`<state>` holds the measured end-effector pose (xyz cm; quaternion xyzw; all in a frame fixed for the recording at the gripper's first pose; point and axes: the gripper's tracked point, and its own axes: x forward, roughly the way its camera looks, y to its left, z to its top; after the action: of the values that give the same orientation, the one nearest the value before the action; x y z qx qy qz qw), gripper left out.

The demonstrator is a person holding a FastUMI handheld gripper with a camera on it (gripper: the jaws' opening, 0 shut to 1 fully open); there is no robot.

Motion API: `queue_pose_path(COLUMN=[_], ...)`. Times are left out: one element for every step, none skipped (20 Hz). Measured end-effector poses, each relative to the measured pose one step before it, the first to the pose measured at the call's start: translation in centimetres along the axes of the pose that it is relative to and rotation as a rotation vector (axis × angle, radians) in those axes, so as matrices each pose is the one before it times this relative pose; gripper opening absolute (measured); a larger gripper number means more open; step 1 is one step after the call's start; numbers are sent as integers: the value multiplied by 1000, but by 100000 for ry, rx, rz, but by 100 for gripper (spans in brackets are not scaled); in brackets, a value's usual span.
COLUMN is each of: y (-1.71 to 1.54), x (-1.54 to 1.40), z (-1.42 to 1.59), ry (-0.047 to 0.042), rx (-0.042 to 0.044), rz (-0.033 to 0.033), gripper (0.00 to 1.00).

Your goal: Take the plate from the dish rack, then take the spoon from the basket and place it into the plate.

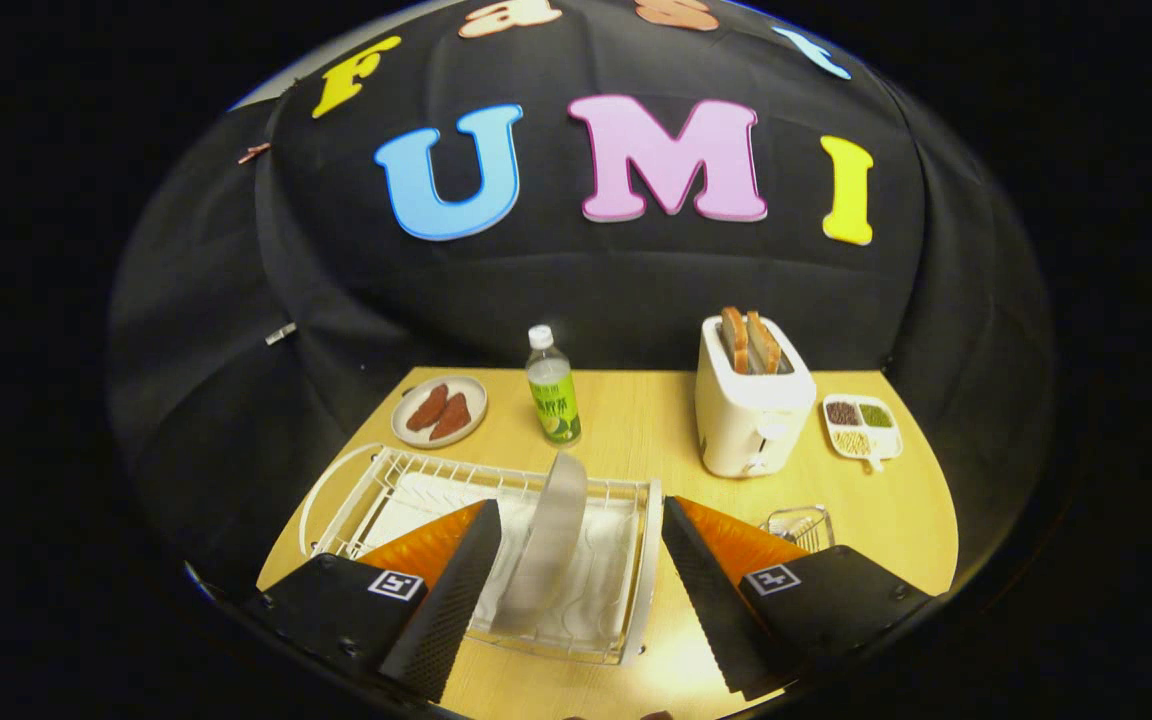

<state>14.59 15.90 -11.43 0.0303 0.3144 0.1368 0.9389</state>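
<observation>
The gripper [581, 540] is hanging released, fingers straddling the upright plate [548, 545] in the dish rack [636, 560]; bottle [552, 400] and toaster [751, 410] standing beyond, mid-frame.

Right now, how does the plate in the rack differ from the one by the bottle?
The plate in the dish rack stands on edge between the open gripper fingers; the plate by the bottle lies flat on the table. The rack plate is bare; the far one holds two brown pieces of food. Both look round and pale.
</observation>
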Motion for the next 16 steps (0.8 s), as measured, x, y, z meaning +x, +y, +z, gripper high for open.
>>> queue_pose_path(y=[243, -4, 25, 298, 244, 358, 353, 22, 22, -5, 132, -58, -221, 197, 104, 36], x=[862, 610, 692, 553, 553, 438, 454, 489, 321, 448, 205, 148, 302, 255, -111, -647], z=[-557, -317, -76, -266, -591, -478, -524, -365, -133, -239, -362, -101, -97, -29, -254, 280], ry=[2809, 2122, 2063, 1705, 2240, 2750, 2468, 2451, 1543, 1570, 1462, 1025, 428, 616, 825, 68], rx=[452, -969, -999, -281, 173, 748, 863, 1000, 1615, 2084, 2323, 1758, 1553, 1153, 258, -448], rz=[-140, -934, -915, 111, 213, 706, 332, -552, -128, -751, 255, -794, -925, 555, -693, -476], gripper=[99, 99, 99, 99, 99, 95, 91, 79, 73, 67, 63, 59, 53, 47, 47, 45])
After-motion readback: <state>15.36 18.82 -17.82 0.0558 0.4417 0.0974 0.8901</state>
